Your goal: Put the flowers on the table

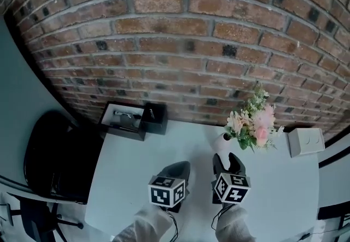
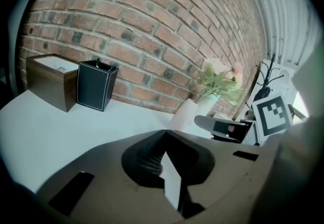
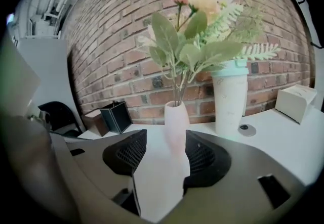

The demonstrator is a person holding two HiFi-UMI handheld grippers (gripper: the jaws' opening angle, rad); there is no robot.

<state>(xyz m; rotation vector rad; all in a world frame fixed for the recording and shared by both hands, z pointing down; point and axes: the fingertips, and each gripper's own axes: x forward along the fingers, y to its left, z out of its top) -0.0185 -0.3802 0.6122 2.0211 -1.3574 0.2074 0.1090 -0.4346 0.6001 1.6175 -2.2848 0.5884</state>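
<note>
Two grippers sit low over the white counter (image 1: 136, 164), so let's sweep across from nine o'clock. Off the counter's edge there's a rounded black chair (image 1: 52, 153). At the brick wall sits a brown wooden box (image 1: 121, 122), square-cornered with a pale inside. Just beside it is a black holder (image 1: 155, 118) that looks like leather with light stitching.

Now the left gripper (image 1: 180, 167): it is clenched, its ribbed dark pads meeting at the tips with nothing between them. From there the flowers lie off at two o'clock, well apart.

The right gripper (image 1: 227, 159) is the nearer one and it is released, jaws spread and gripping nothing. Dead ahead at twelve o'clock stands the vase (image 3: 176, 119), smooth, white and slim-necked. It is upright on the counter with its long axis vertical, lined up with the gap between the jaws.

Above it are the flowers (image 3: 195, 3), soft pink and peach blooms over broad matte leaves and feathery fern. In the head view the bouquet leans toward one o'clock. By my reading the flowers are already on the counter, close to the wall. Any closing squeeze would have to meet the vase body square, or that top-heavy bunch could tip.

Past the vase at one o'clock is a tall pale tumbler (image 3: 230, 99) with a mint rim, and a small round disc (image 3: 246, 130) lies at its foot. Out at three o'clock is a plain white box (image 3: 296, 101).
</note>
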